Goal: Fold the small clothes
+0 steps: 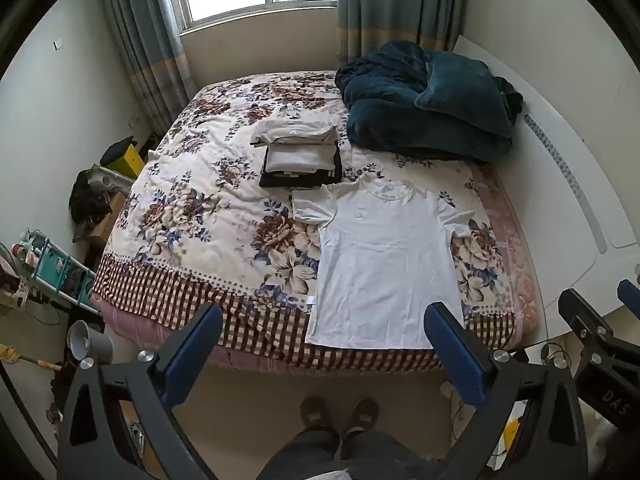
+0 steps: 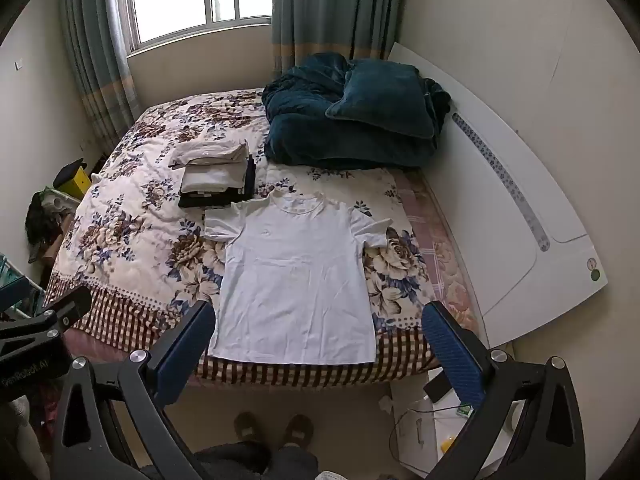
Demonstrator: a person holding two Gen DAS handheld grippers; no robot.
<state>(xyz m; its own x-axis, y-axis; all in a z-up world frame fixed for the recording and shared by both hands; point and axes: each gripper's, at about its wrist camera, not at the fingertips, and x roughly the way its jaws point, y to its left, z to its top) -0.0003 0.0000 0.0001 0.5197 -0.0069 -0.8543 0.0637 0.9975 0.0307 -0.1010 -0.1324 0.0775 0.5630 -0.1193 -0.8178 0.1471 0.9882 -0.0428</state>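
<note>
A white T-shirt [image 1: 388, 260] lies spread flat, front up, on the near right part of the floral bedspread [image 1: 192, 216], its hem at the bed's front edge. It also shows in the right wrist view [image 2: 296, 276]. Behind it sits a stack of folded clothes [image 1: 300, 156], cream on top and black at the bottom, also in the right wrist view [image 2: 216, 176]. My left gripper [image 1: 324, 316] is open and empty, held above the floor in front of the bed. My right gripper [image 2: 320, 316] is open and empty, beside the left one.
A dark teal blanket and pillow [image 1: 428, 104] are heaped at the back right of the bed. A white headboard [image 2: 512, 184] runs along the right. Clutter, a shelf [image 1: 52, 268] and a grey bin [image 1: 90, 344] stand on the left floor. The person's feet [image 1: 340, 416] stand at the bed's front.
</note>
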